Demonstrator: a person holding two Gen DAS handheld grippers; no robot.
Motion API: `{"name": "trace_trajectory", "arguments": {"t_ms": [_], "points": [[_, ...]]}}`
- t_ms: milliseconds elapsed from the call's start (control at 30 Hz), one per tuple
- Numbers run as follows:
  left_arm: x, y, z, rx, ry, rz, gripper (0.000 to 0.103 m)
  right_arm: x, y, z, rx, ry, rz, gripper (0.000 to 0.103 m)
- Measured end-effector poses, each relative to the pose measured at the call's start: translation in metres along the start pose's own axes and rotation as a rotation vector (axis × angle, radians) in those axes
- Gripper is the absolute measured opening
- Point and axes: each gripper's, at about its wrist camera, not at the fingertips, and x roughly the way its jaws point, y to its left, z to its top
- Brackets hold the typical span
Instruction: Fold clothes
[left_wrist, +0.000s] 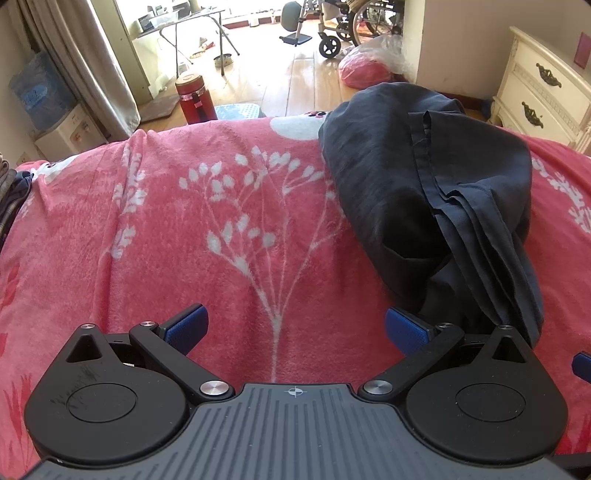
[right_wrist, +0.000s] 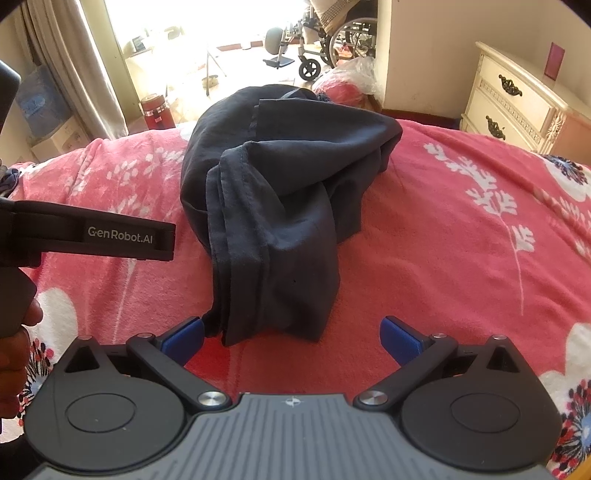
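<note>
Both my grippers hang over the bed with jaws spread as wide as they go, holding nothing. Between the right gripper (right_wrist: 293, 338) pads I see the near hem of the dark garment (right_wrist: 280, 206), lying crumpled on the pink blanket (right_wrist: 461, 266) (not yet folded). My left gripper (left_wrist: 295, 328) has only blanket under it, the garment just beside its right pad. Farther off stand a red flask (left_wrist: 195, 98), a cream dresser (right_wrist: 517, 107) and a wheelchair (right_wrist: 332, 44)
</note>
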Motion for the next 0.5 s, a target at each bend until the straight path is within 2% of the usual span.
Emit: {"name": "trace_trajectory", "arguments": {"t_ms": [500], "points": [[-0.0009,-0.0002,0.0001,0.003,-0.004,0.001,0.103,-0.0013,-0.0006,0.0002,0.003,-0.007,0.001,0.103]]}}
